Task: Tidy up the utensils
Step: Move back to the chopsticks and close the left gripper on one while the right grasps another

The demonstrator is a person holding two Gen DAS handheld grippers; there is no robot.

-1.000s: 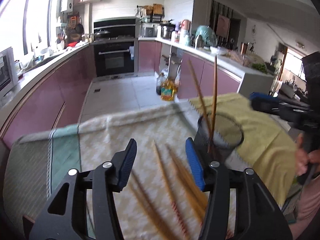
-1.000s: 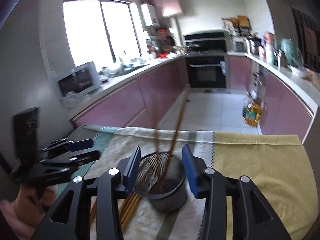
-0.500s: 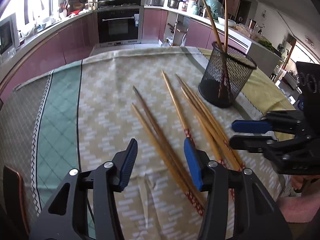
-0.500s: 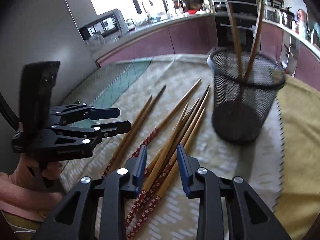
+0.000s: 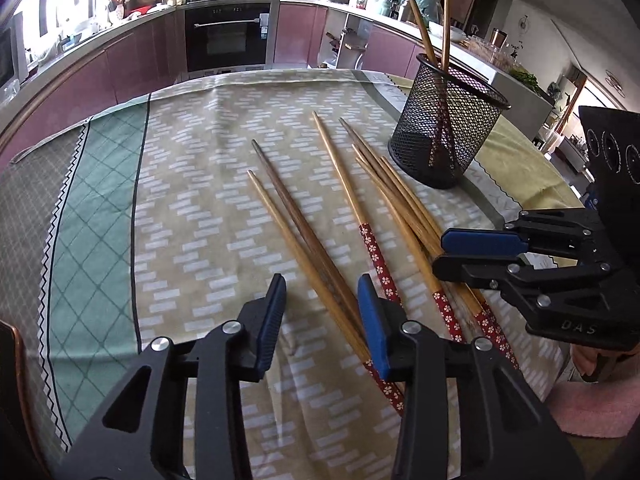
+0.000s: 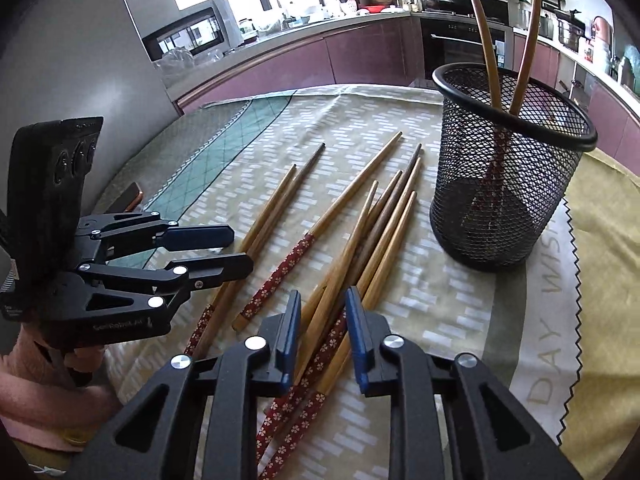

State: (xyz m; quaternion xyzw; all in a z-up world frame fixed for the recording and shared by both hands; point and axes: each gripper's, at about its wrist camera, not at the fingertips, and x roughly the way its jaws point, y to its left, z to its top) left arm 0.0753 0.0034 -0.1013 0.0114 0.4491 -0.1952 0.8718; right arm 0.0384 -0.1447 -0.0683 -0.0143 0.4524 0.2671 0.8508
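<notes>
Several wooden chopsticks (image 5: 372, 200) lie loose on the patterned tablecloth (image 5: 192, 184), some with red flowered handles (image 6: 280, 276). A black mesh cup (image 5: 446, 124) stands at the far right with two chopsticks upright in it; it also shows in the right wrist view (image 6: 504, 164). My left gripper (image 5: 322, 292) is open and empty, low over the near ends of a left pair of chopsticks (image 5: 296, 232). My right gripper (image 6: 320, 312) is open, its fingers astride the near ends of the middle bundle (image 6: 360, 256). It also shows in the left wrist view (image 5: 464, 254).
A yellow cloth (image 6: 600, 240) covers the table's right side behind the cup. A green and grey striped band (image 5: 92, 184) runs along the left. Kitchen counters and an oven (image 5: 228, 36) stand beyond the table's far edge.
Both grippers have dropped from above the cup toward the table and come close to the loose chopsticks. The right gripper's opening has narrowed. The cup and chopsticks have not moved.
</notes>
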